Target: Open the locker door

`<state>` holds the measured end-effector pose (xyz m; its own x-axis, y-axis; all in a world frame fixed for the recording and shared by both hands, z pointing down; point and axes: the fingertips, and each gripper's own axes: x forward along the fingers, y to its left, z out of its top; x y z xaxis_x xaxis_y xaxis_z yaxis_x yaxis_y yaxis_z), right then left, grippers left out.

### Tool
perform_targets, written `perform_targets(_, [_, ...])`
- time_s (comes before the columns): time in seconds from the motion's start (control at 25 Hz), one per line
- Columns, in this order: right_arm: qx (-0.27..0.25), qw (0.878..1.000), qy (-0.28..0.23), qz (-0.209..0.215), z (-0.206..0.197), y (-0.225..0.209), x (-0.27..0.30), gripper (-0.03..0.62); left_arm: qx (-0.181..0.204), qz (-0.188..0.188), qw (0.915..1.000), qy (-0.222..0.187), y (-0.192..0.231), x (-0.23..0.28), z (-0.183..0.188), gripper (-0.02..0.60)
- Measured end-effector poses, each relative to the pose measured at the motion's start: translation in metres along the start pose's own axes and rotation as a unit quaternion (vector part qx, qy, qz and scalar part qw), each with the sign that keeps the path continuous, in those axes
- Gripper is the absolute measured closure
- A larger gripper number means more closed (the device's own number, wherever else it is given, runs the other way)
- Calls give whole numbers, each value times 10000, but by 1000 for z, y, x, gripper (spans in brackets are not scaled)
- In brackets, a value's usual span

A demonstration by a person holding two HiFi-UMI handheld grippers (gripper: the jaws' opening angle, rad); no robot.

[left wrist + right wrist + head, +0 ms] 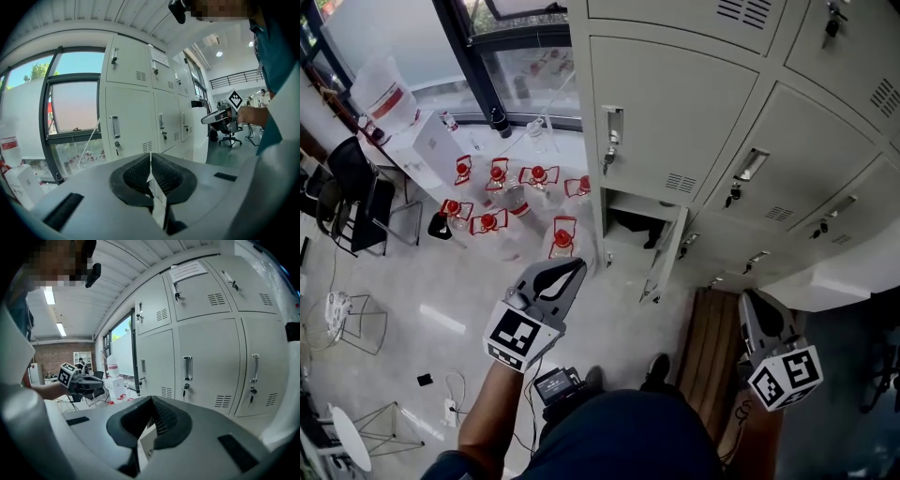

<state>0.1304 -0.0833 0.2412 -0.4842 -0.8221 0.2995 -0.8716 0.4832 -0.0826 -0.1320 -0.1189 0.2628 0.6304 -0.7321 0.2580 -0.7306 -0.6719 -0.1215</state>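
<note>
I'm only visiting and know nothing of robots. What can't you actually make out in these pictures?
- Inside the open locker: head view, dark, contents unclear.
- Taped notice: right gripper view, print too small to read.
- Upper lockers: head view, cut off by the top edge.

Two tools (576, 267), one open locker door (666, 255), about seven red-capped bottles (563, 236)

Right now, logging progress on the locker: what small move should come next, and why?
Probably just draw both back: the bottom locker door already stands open, and the left tongs and right tongs are shut, empty and clear of it.
</note>
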Motion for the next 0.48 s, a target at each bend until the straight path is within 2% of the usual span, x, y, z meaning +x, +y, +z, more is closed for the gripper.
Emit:
perform_targets(0.2, [-63, 9999, -85, -72, 9, 7, -6, 559, 151, -94, 9991, -374, -2, -19, 32, 555])
perform_targets(0.48, [-187, 9997, -80, -105, 18, 24, -4, 559, 185, -132, 9979, -605, 2, -38, 44, 555])
